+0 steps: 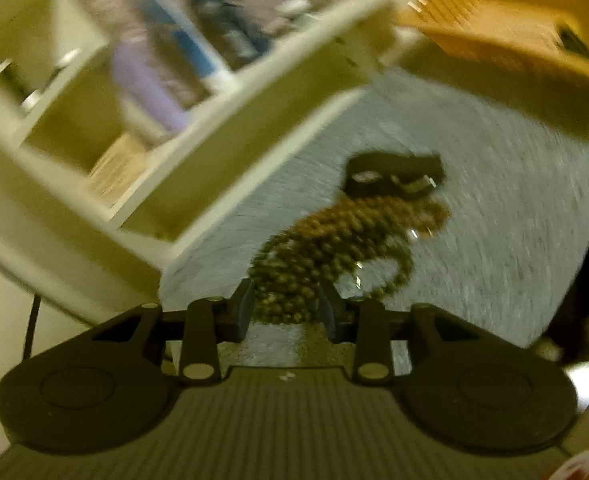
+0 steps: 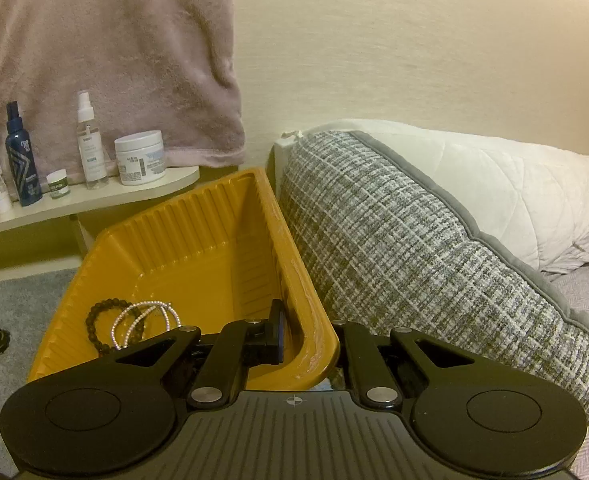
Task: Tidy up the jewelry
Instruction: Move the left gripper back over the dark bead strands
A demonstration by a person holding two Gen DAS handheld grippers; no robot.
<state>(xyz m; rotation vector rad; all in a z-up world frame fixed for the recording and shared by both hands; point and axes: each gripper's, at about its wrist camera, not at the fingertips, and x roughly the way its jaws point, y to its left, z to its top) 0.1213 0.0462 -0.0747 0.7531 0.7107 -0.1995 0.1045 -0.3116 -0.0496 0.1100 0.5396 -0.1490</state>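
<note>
Left wrist view, blurred: my left gripper (image 1: pixel 288 312) points down at the grey carpet (image 1: pixel 494 200). Its jaws stand apart, with a heap of brown beads (image 1: pixel 334 252) lying between and beyond them; the pads do not press on it. A black box (image 1: pixel 394 174) sits just beyond the beads. White shelves (image 1: pixel 222 128) stand at left.

Right wrist view: my right gripper (image 2: pixel 308 332) is clamped on the near rim of the yellow bin (image 2: pixel 198 240). A dark bracelet (image 2: pixel 102 320) and a pearl bracelet (image 2: pixel 142 320) lie inside it. A pillow (image 2: pixel 414 260) leans at right.

Toiletry bottles (image 2: pixel 90 144) and a jar (image 2: pixel 139 157) stand beside a grey cushion (image 2: pixel 406 256).
</note>
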